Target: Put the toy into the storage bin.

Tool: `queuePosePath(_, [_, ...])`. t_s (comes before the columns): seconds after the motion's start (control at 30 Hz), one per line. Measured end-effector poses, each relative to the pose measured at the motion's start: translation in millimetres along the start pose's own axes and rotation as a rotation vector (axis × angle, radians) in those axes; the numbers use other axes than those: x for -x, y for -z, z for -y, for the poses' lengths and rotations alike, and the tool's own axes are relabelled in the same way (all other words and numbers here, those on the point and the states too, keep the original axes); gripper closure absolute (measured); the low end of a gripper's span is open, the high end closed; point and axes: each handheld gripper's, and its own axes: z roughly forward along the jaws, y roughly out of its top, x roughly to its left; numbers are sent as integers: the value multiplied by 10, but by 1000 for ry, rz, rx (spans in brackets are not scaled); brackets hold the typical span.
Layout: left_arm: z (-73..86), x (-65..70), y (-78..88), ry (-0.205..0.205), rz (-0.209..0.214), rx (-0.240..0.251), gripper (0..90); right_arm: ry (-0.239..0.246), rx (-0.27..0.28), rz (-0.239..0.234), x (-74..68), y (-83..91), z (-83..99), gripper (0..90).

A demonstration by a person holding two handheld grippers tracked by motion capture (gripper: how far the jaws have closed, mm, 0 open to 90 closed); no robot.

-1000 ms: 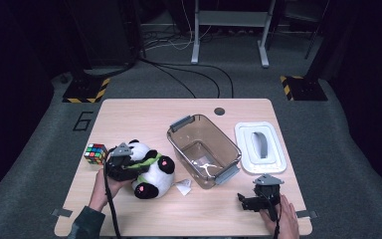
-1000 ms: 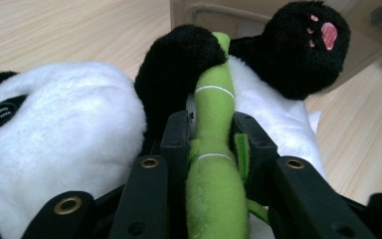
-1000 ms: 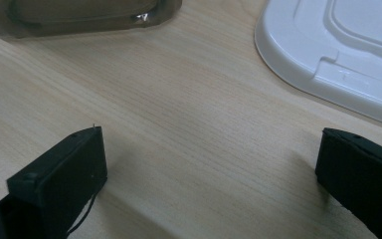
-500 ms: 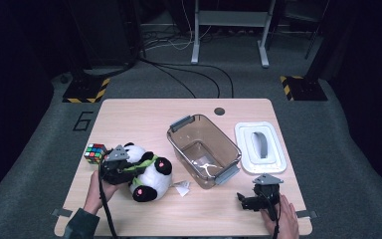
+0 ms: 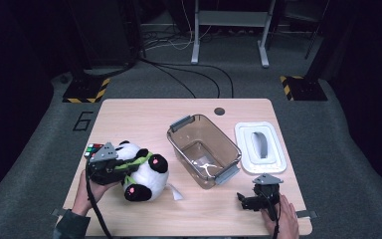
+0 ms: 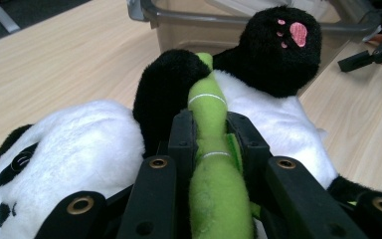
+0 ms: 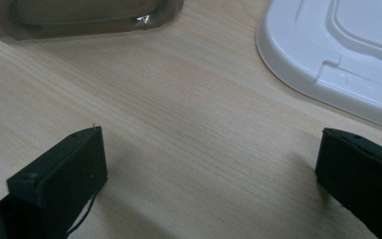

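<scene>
We see the left gripper [image 5: 110,167] clamped on the green bamboo stalk [image 6: 210,149] of the panda plush [image 5: 142,172], which lies at the left front of the worktop [image 5: 144,117], just beside a colour cube [image 5: 92,149]. Our right gripper [image 5: 251,201] rests at the right front with jaws spread wide, holding nothing. Between them sits the clear brown bin [image 5: 204,149], with its white lid [image 5: 261,148] just to its right.

One legible marking noted: a large numeral "6" [image 5: 83,121] on the grey floor, just beside the bench's [image 5: 144,117] far left corner. No other text, label or brand is readable.
</scene>
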Motion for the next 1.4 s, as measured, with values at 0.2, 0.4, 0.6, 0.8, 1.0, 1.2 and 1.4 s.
queuePosePath(0.2, [-98,11,124,-19,5,18,750,0,0,0,0,0,0,0])
queuePosePath(0.4, [-219,10,236,-42,-9,29,749,0,0,0,0,0,-1,0])
queuePosePath(0.6, [-364,-2,348,-67,-28,53,750,0,0,0,0,0,0,0])
queuePosePath(0.8, [-509,4,402,-96,-38,64,750,0,0,0,0,-1,0,0])
queuePosePath(1.0, [-678,20,425,-125,-36,82,750,0,0,0,0,0,0,0])
queuePosePath(1.2, [-874,31,437,-160,-19,92,749,0,0,0,0,0,0,0])
queuePosePath(1.4, [-1069,37,432,-182,-19,101,749,4,0,-1,3,-1,-2,0])
